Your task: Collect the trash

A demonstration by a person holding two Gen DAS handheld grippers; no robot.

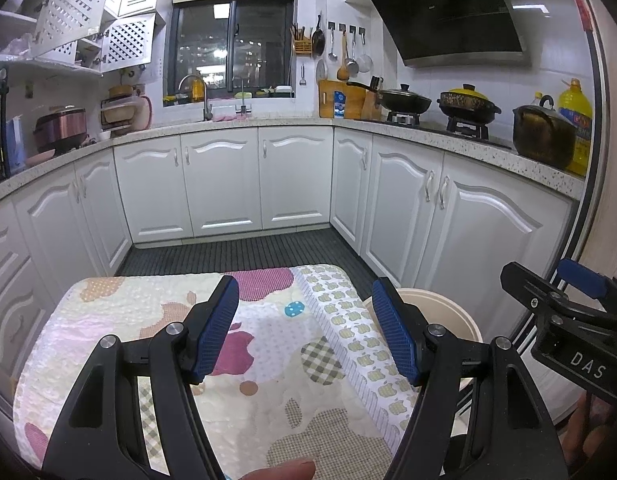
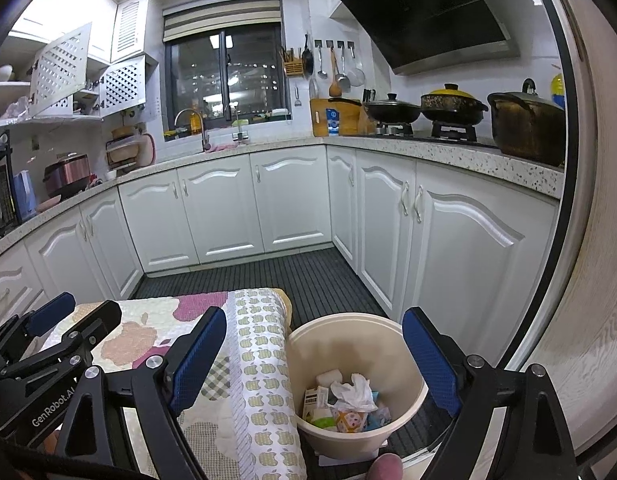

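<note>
Nearest, both tools are raised and idle: the left gripper point(image 1: 304, 328) has its jaws spread wide with nothing between them, above the quilted cover point(image 1: 244, 364) of the low table; the right gripper point(image 2: 314, 364) is likewise wide apart and empty, poised above the cream bin point(image 2: 404, 408). The bin stands on the dark ribbed floor mat point(image 2: 308, 272), just beside the table's right edge. Inside it lie a crumpled white tissue point(image 2: 354, 390), a small printed carton point(image 2: 314, 398) and some colourful wrappers point(image 2: 348, 420), so the trash appears collected already. The cover shows no loose litter in either view, only its apple print. Judgement: task looks at or near its end; 0 pieces visible left to pick, though the table's near edge is hidden behind the 2 tools. Farther off, white cabinets point(image 1: 224, 180), the speckled counter point(image 1: 460, 140) with pots point(image 1: 466, 104), and a dark window point(image 1: 232, 52) show nothing resembling trash.
</note>
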